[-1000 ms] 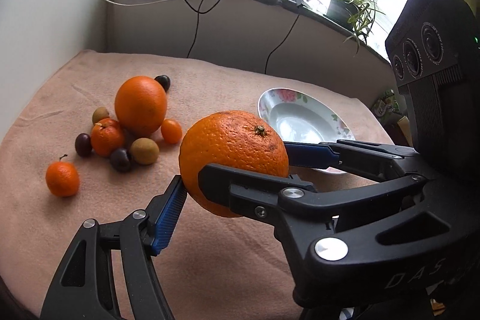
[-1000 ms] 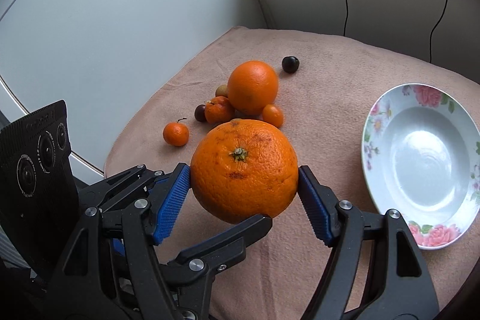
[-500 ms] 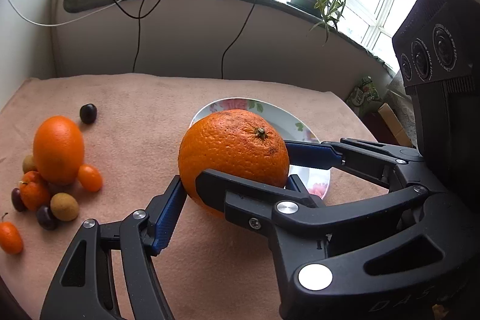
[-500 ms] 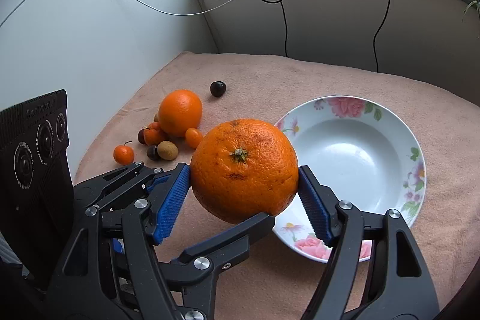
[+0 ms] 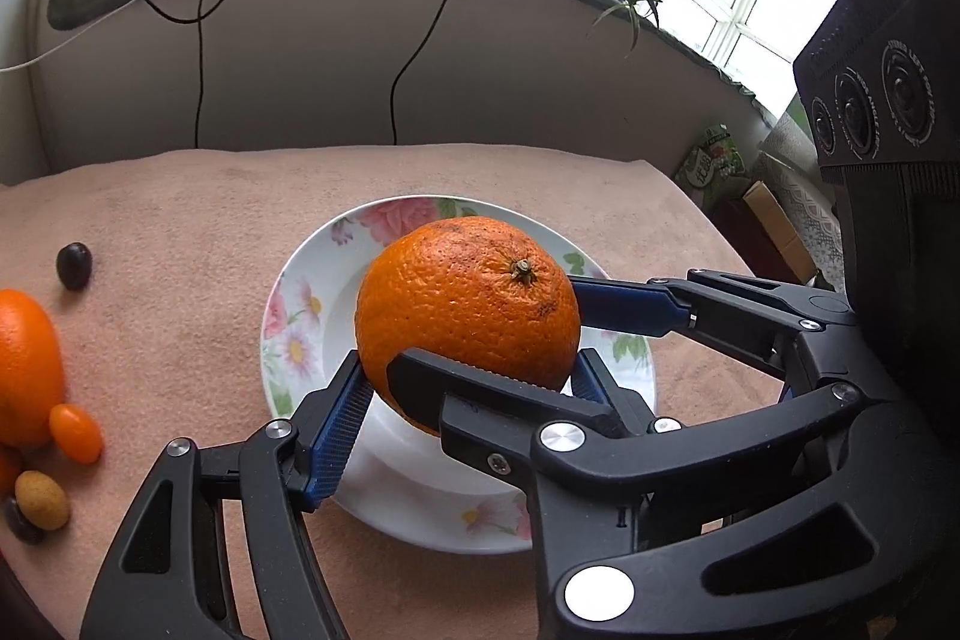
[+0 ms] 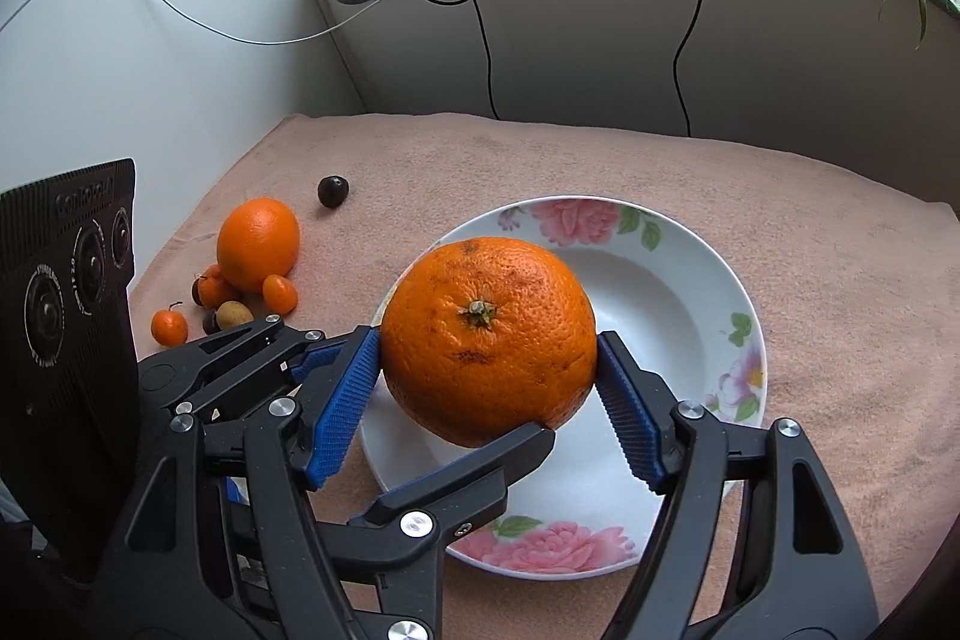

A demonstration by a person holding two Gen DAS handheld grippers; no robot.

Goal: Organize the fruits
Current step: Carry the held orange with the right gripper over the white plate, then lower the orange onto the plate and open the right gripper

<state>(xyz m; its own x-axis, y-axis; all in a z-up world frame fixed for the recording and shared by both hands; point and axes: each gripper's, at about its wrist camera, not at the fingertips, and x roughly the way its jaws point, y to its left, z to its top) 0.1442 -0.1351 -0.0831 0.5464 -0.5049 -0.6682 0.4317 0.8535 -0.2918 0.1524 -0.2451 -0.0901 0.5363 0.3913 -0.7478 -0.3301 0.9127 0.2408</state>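
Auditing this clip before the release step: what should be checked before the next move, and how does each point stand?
1. Left gripper pads on the large orange: ok.
2. Right gripper pads on its sides: ok.
3. Orange lined up over the plate: ok in both views.
4. Gap between orange and plate floor: cannot tell.
5. Plate free of other fruit: ok where visible; the orange hides part of it.
6. Fruit pile and the dark fruit apart from the plate, on the cloth: ok.
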